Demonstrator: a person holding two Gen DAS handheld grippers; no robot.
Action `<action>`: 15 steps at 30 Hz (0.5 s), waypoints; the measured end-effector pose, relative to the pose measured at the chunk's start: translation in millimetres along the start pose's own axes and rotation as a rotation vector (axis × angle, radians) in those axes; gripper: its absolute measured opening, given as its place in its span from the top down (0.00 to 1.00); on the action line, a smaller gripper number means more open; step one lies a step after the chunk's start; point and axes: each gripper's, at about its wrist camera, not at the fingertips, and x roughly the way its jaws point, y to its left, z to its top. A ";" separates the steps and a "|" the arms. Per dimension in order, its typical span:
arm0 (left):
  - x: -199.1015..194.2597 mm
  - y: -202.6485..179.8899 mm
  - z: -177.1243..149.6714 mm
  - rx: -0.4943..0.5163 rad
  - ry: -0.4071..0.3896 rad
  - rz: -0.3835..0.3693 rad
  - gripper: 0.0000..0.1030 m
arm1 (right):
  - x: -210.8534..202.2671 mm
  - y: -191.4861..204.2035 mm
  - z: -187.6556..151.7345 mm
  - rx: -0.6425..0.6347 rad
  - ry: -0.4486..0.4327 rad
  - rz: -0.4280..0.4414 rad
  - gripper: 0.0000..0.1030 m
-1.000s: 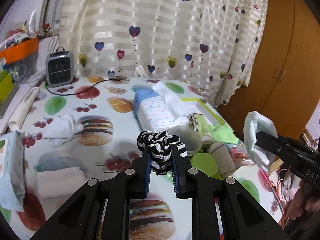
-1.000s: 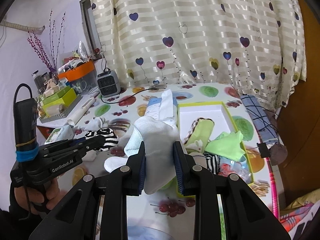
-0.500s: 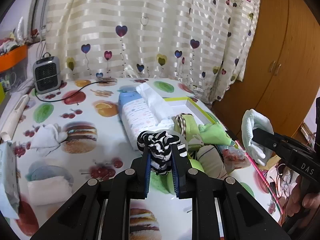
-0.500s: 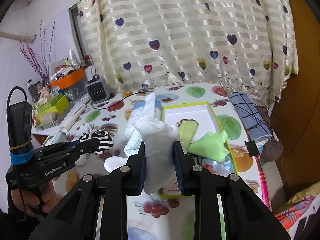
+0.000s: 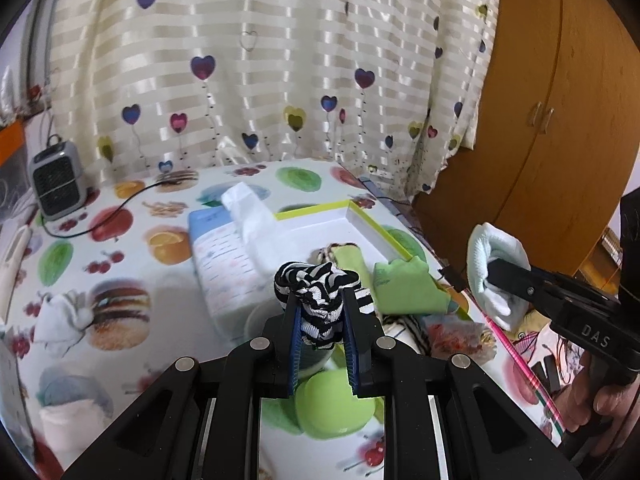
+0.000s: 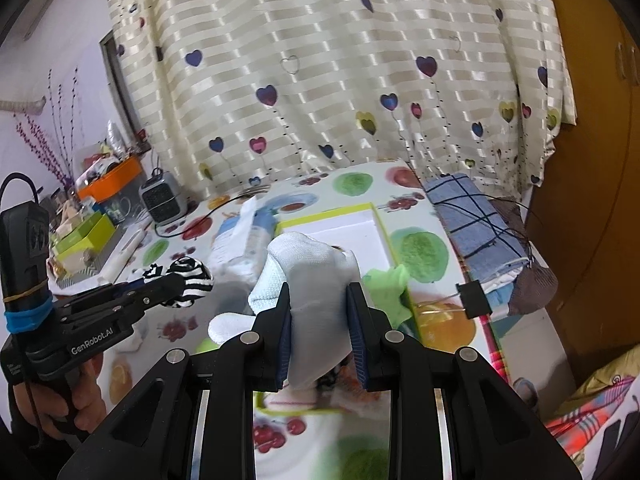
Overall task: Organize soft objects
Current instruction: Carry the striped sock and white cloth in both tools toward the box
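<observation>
My left gripper [image 5: 322, 316] is shut on a black-and-white striped sock [image 5: 320, 292] and holds it above the table, just in front of the yellow-rimmed white box [image 5: 360, 216]. The box holds a green cloth [image 5: 404, 288] and a folded green sock [image 5: 350, 256]. My right gripper [image 6: 318, 320] is shut on a white sock [image 6: 316, 276] and holds it in the air over the box's near end [image 6: 384, 232]. The right gripper with the white sock also shows in the left wrist view [image 5: 496, 276], off the table's right edge. The left gripper and striped sock show in the right wrist view [image 6: 188, 276].
A tissue pack [image 5: 228, 256] lies left of the box. White socks [image 5: 60, 316] lie on the fruit-print tablecloth at left. A small grey heater [image 5: 56, 180] with its cord stands at the back left. A blue checked cloth [image 6: 472, 220] hangs at the table's right edge. Curtain and wooden wardrobe stand behind.
Both grippers have moved forward and to the right toward the box, each still holding its sock. The box and curtain look nearer in both views.
</observation>
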 end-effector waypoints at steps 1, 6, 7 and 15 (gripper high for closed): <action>3.7 -2.0 2.9 0.005 0.003 -0.004 0.83 | 1.6 -2.7 1.4 0.002 0.000 -0.002 0.75; 21.0 -10.3 14.3 0.027 0.017 0.000 0.83 | 27.9 -17.4 18.0 0.005 0.011 -0.017 0.75; 25.5 -11.8 16.8 0.028 0.022 0.002 0.83 | 32.3 -19.4 19.8 0.004 0.014 -0.017 0.75; 63.2 -18.1 32.0 0.028 0.079 0.000 0.83 | 93.1 -34.8 34.5 0.003 0.101 -0.009 0.74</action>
